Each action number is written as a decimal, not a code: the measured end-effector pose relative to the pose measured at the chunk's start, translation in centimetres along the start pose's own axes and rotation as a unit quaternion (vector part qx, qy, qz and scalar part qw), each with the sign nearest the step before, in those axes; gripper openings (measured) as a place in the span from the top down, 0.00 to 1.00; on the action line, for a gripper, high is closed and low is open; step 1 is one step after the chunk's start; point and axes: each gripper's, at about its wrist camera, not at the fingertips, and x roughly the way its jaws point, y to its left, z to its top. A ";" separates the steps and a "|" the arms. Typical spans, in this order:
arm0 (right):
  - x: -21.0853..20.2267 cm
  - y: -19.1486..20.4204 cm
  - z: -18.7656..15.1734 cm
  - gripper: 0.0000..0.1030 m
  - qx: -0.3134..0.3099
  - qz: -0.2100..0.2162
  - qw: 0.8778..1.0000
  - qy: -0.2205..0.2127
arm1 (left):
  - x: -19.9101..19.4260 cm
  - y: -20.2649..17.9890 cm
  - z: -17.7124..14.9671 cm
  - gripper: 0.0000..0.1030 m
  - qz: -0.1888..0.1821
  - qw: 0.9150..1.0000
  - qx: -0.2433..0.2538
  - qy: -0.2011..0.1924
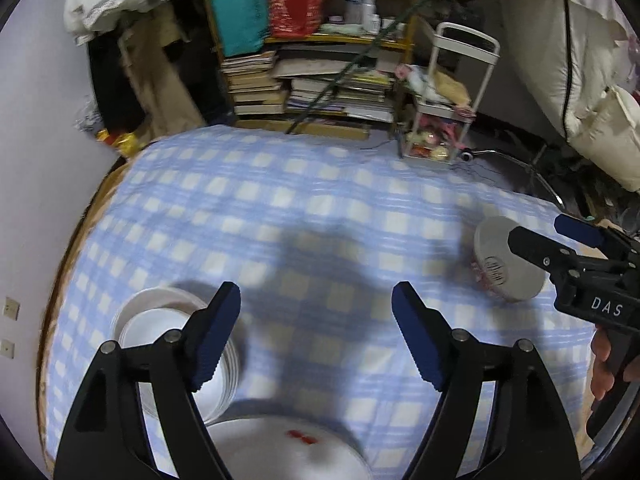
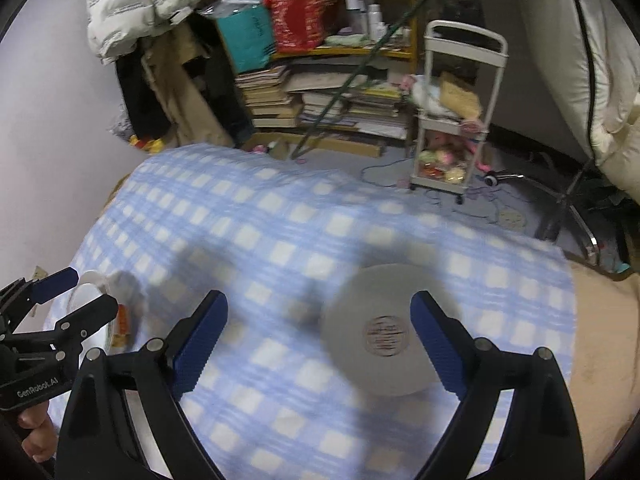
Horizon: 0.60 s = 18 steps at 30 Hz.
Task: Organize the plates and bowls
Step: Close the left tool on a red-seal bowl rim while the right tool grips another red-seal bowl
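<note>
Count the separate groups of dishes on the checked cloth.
3: a stack of white plates at left, a large white plate at the near edge, an upside-down grey dish at right. Others may be hidden.

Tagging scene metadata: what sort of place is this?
Likely a cluttered room in a home, not a kitchen: a bookshelf stacked with books, a rolling cart, and a table under a blue checked tablecloth.

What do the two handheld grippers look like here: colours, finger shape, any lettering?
Both are black plastic, with two angled fingers joined by silver pivot pins and lined with ribbed blue pads. The left gripper carries white "CenRobot.AI" lettering on its body, readable in the right wrist view. The right gripper shows white "DAS" lettering in the left wrist view. No cables or sleeves are visible.
</note>
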 end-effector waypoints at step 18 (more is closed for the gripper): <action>2.0 -8.0 -2.2 0.06 0.031 -0.064 0.997 0.008 | 7.1 -7.7 1.4 0.25 -0.089 0.993 -0.063 0.041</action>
